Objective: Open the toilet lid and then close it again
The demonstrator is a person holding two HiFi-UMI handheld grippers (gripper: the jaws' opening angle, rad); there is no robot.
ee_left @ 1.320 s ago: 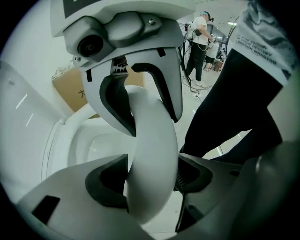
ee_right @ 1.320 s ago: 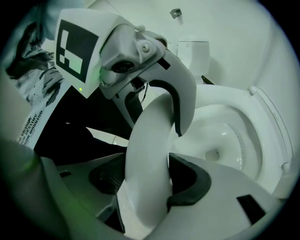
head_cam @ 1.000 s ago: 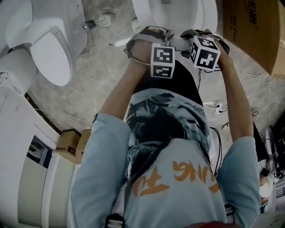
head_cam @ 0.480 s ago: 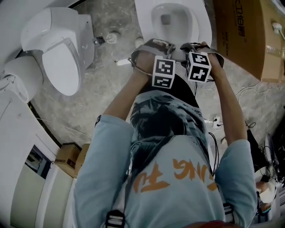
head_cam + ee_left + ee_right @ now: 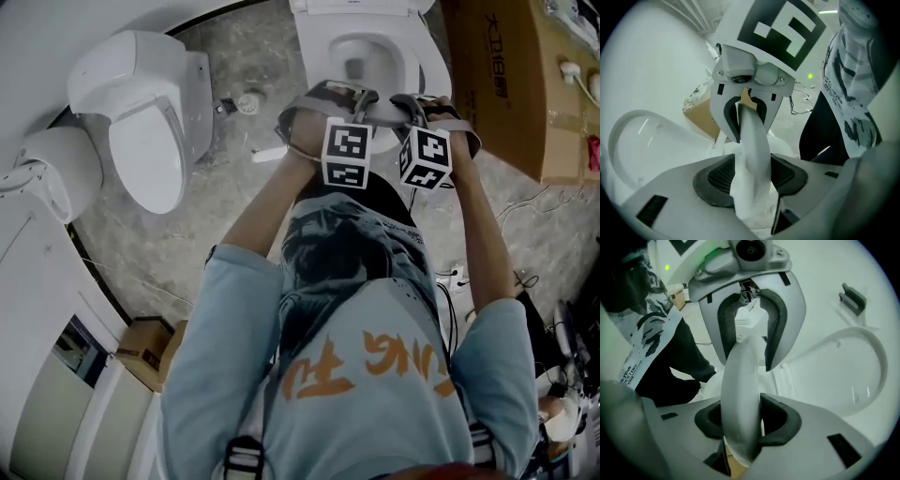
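Two tools have just been closing. The left tool (image 5: 754, 180) and the right tool (image 5: 740, 420) each pinch the thin, curved edge of the smooth white toilet lid (image 5: 752, 136). It belongs to the open toilet (image 5: 427, 58) straight ahead. A second toilet (image 5: 141, 131), also white, stands far left. One brown cardboard box (image 5: 506, 84) is on the right.

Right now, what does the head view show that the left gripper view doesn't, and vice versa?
Only the head view: a second toilet with its lid down on the left, and small boxes at lower left. Only the left gripper view: the left gripper, its pads pressing a thin white edge, seat or lid I can't tell. Its jaws have just been closing. Both: the right gripper, also clamped on that edge after closing, the big cardboard box and the printed shirt.
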